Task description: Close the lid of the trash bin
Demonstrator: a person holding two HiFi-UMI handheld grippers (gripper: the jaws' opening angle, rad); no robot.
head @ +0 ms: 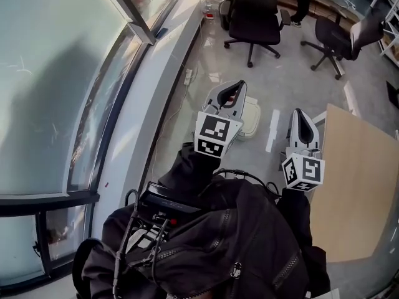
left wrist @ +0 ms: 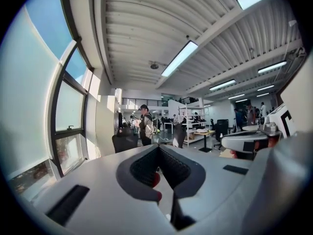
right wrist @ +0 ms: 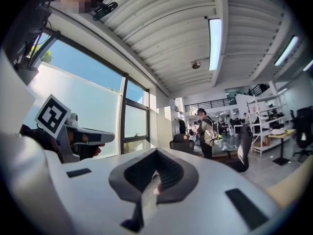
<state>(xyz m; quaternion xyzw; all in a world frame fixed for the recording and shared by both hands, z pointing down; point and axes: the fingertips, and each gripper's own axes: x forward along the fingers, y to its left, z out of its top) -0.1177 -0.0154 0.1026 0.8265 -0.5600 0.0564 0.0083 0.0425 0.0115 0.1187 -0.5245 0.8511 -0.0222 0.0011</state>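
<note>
We hold the left gripper (head: 235, 91) and right gripper (head: 302, 122) level mid-frame, jaws pressed together on nothing, because the white trash bin (head: 247, 132) on the floor beneath the left one seems to have its lid (head: 251, 114) down.

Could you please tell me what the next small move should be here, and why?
Probably just hold both grippers clear. The left gripper and right gripper are shut, empty and pointing level into the room, away from the white trash bin on the floor, whose lid looks flat, seemingly closed, though partly hidden.
</note>
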